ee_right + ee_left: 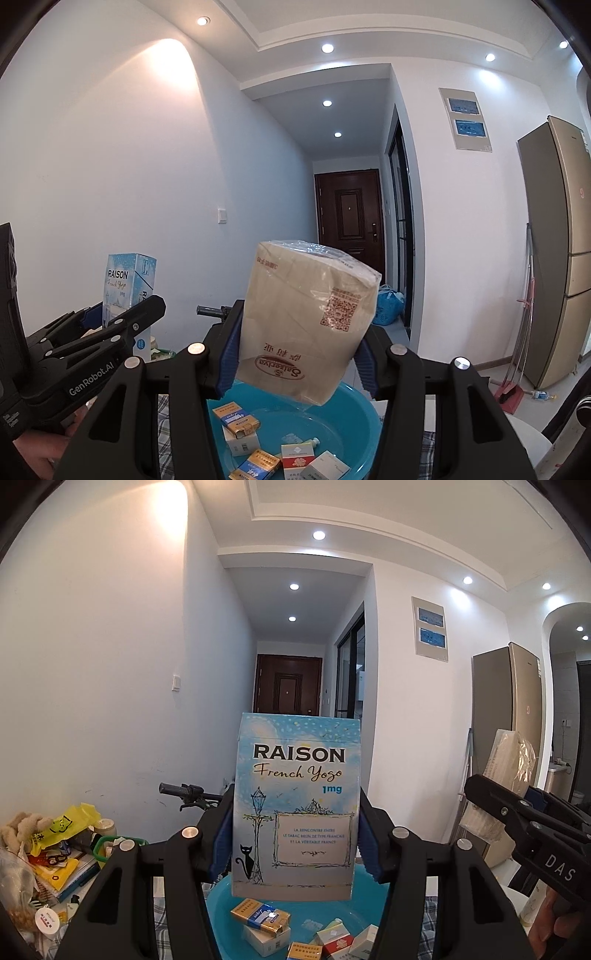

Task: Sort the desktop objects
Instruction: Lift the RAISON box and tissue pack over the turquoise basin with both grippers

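The left hand-held gripper (295,845) pinches a pale blue RAISON carton (295,805) upright between its blue pads, and the carton's broad face hides most of what lies straight ahead; its lower edge hangs above a teal basin (221,904), not touching it. The right hand-held gripper (299,365) clamps a tan tissue pack (306,325) in clear wrap, tilted, with its printing upside down and one lower corner jutting over the basin (354,410). In the left wrist view that pack shows only partly, at the right edge behind the other gripper's black fingers. Down in the basin lie several small boxes, among them a gold-and-blue box (260,919) resting on a white box (266,938) and a red-and-white box (336,941); the gripper frames and the lower picture edge cut several of them off, so their count is unclear. A small tube beside them is too small to read. The bench itself is nearly all covered: only strips of checked cloth (166,923) show either side of the basin. At far left a heap of clutter (48,853) with a yellow bag (66,827) is blurred by the lens. A hand (33,454) on the left gripper's grip shows only in part.
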### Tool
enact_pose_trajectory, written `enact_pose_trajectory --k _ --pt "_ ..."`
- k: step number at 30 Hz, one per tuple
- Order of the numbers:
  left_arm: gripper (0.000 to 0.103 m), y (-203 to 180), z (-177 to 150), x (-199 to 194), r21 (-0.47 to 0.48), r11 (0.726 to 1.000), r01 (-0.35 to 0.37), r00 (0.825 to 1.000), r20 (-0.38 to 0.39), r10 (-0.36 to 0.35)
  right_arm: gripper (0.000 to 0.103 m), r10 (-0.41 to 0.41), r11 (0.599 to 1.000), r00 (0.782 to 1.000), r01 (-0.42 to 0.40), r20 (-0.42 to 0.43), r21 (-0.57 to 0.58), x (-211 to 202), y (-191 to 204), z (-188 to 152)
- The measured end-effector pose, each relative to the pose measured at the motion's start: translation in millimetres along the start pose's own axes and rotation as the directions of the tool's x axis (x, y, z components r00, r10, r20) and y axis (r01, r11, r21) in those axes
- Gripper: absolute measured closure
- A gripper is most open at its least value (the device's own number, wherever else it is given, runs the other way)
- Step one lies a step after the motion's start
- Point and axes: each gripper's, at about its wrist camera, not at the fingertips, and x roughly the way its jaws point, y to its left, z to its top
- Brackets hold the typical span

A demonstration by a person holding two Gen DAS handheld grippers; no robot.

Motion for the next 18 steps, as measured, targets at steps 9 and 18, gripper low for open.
enact_pose_trajectory --k 9,18 --pt "0.044 -1 6 -16 0.003 1.000 0.007 0.999 0.033 -0.007 0.051 0.001 1.000 1.000 0.000 0.029 -0.016 -11 6 5" --pt "0.044 -4 4 -9 0.007 1.000 0.019 1.000 0.009 -0.019 0.051 0.007 1.000 1.000 -0.007 0.015 -0.018 -6 3 5"
